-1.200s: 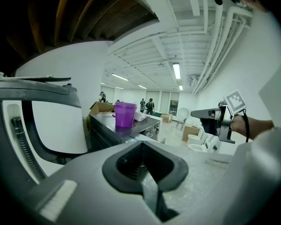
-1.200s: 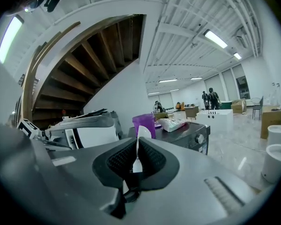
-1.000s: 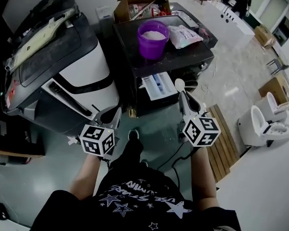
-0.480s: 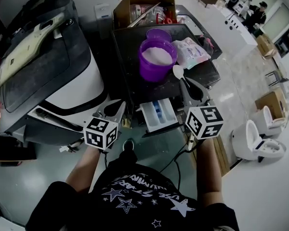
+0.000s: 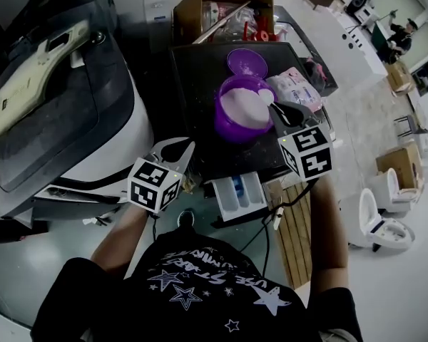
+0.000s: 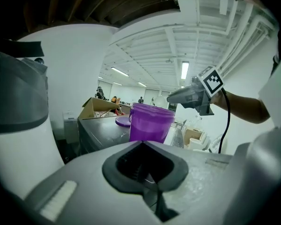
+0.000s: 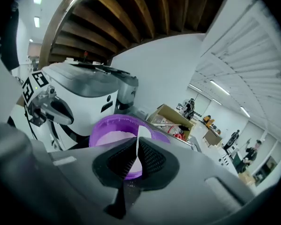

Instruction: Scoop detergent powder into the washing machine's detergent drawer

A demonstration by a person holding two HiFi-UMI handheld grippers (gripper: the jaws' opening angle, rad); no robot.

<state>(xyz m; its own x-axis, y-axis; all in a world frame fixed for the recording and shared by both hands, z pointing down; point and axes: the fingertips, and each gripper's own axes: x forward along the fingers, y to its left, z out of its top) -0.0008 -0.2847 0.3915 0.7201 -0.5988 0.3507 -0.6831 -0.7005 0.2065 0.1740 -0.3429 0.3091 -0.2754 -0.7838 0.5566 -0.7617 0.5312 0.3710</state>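
A purple tub (image 5: 237,112) of white detergent powder stands on the black top of the washing machine (image 5: 196,77), with its lid (image 5: 246,61) lying behind it. My right gripper (image 5: 279,110) is shut on the handle of a white spoon (image 7: 138,146), whose bowl reaches over the tub's right rim above the powder. In the right gripper view the tub (image 7: 113,134) lies straight ahead. The detergent drawer (image 5: 237,195) stands pulled out below the machine's front edge. My left gripper (image 5: 177,149) hovers shut and empty by the front left corner, apart from the tub (image 6: 150,123).
A pink and white detergent bag (image 5: 299,88) lies right of the tub. A cardboard box (image 5: 225,7) of items sits behind. A large white and black machine (image 5: 64,112) stands at left. Wooden slats (image 5: 294,223) and a toilet (image 5: 381,219) are on the floor at right.
The right gripper has carried the spoon from above the drawer forward and up to the tub's rim. The left gripper has moved up to the machine's front edge.
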